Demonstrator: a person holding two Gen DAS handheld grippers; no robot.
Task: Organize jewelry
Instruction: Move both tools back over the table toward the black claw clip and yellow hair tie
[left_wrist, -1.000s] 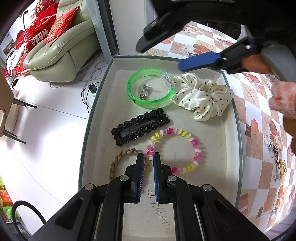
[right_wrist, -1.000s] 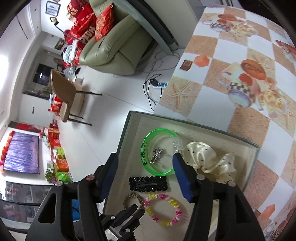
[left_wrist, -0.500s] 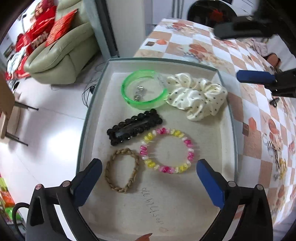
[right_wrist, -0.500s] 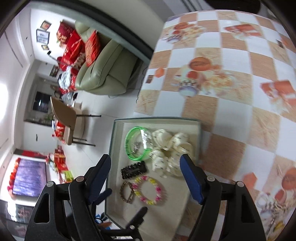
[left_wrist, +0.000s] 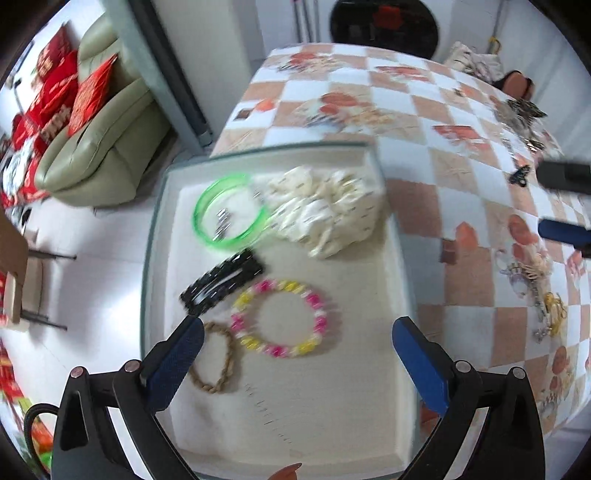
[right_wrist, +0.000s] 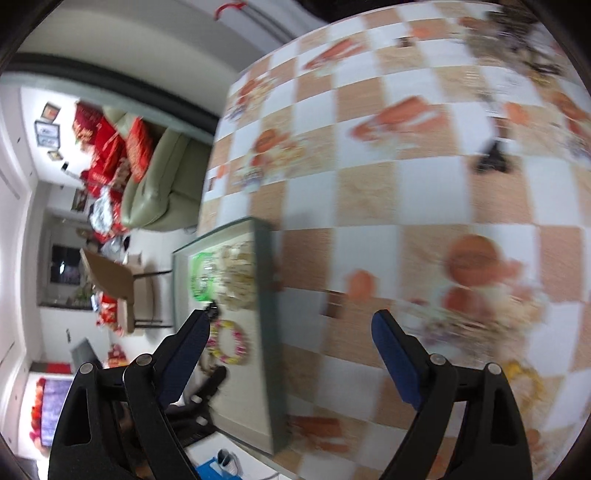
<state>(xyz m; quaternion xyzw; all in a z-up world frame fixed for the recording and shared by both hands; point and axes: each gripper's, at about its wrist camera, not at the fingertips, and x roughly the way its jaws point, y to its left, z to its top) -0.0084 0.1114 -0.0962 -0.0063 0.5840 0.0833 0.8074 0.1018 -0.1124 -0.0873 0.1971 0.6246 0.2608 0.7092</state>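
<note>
A shallow grey-rimmed tray (left_wrist: 147, 258) holds a green bangle (left_wrist: 229, 212), a white dotted scrunchie (left_wrist: 325, 210), a black hair clip (left_wrist: 223, 282), a pink and yellow bead bracelet (left_wrist: 282, 317) and a brown braided band (left_wrist: 216, 360). My left gripper (left_wrist: 297, 354) hovers above the tray's near half, open wide and holding nothing. In the blurred right wrist view, my right gripper (right_wrist: 291, 339) is over the checked tablecloth just right of the tray (right_wrist: 266, 266). Its jaws are opening with nothing between them. The bangle (right_wrist: 201, 273) and bracelet (right_wrist: 229, 341) show there too.
Loose jewelry lies on the tablecloth right of the tray: a chain with yellow charms (left_wrist: 543, 295), a small black clip (left_wrist: 519, 175) and a dark heap (left_wrist: 521, 110) at the far corner. The table edge drops to a white floor at the left, with a sofa (left_wrist: 99, 147) beyond.
My left gripper went from shut beside the braided band to wide open and drew back a little. My right gripper swung from above the tray out over the tablecloth, its jaws spreading.
</note>
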